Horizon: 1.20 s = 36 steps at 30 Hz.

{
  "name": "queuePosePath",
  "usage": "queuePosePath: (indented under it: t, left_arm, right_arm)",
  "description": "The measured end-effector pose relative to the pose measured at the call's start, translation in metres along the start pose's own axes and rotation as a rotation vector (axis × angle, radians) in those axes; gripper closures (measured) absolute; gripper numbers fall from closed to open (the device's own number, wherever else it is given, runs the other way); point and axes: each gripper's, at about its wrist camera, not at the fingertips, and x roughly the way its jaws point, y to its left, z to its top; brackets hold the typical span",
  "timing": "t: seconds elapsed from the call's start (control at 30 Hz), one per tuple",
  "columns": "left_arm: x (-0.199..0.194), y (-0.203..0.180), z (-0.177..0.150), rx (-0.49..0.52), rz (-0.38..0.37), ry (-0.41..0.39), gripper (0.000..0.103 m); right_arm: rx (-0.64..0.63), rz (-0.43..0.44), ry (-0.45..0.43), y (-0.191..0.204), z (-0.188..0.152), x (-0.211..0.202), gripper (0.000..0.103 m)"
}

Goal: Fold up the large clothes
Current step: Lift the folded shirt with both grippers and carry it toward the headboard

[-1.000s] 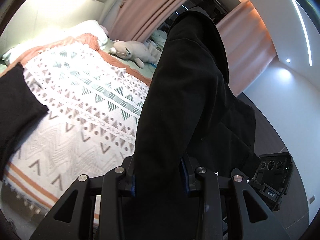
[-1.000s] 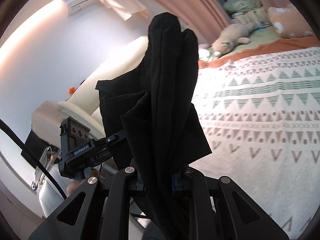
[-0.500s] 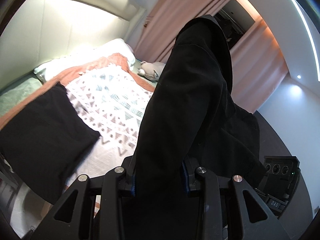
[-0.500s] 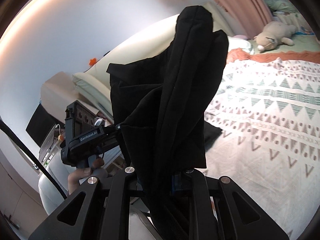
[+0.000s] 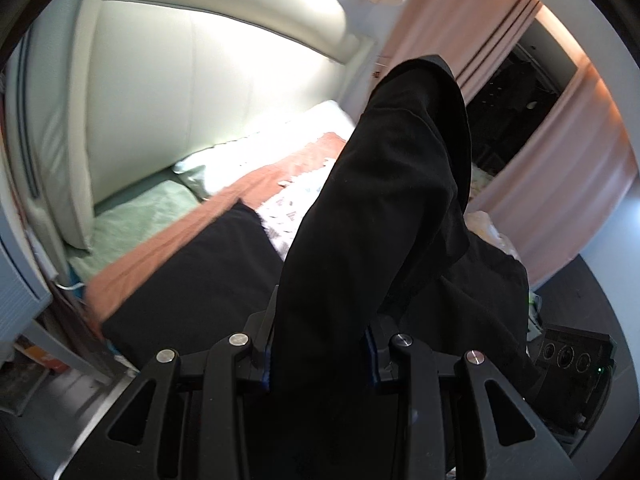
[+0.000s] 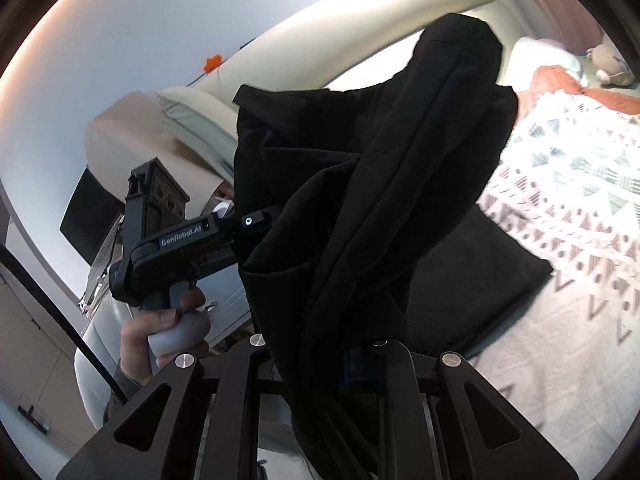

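Both grippers are clamping the same black garment (image 5: 384, 216), holding it up off the bed (image 6: 568, 320). In the left wrist view the left gripper (image 5: 318, 354) is pinching a thick bunch of the cloth between its closed jaws at the bottom centre, the fabric rising toward the upper middle of the frame. In the right wrist view the right gripper (image 6: 320, 354) is gripping another bunch the same way, the cloth filling the centre. A hand (image 6: 160, 332) is showing at the lower left there, holding the other gripper's handle. A second black piece (image 6: 480, 280) is lying flat on the patterned blanket (image 6: 580, 184), right of centre, with a plush toy (image 6: 612, 64) at the upper right
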Motion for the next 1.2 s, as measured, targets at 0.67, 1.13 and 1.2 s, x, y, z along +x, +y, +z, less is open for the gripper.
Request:
queuePosePath:
  t: [0.67, 1.13, 1.2]
  left_arm:
    - [0.112, 0.054, 0.058, -0.014, 0.117, 0.144, 0.070]
    - [0.180, 0.068, 0.051, 0.064, 0.391, 0.125, 0.052]
    - [0.165, 0.071, 0.047, 0.044, 0.400, 0.098, 0.034]
  right_arm:
    - [0.149, 0.104, 0.101, -0.110, 0.006, 0.078, 0.090]
    - [0.383, 0.013, 0.070, -0.242, -0.037, 0.068, 0.090]
    - [0.396, -0.009, 0.063, -0.249, -0.044, 0.062, 0.090]
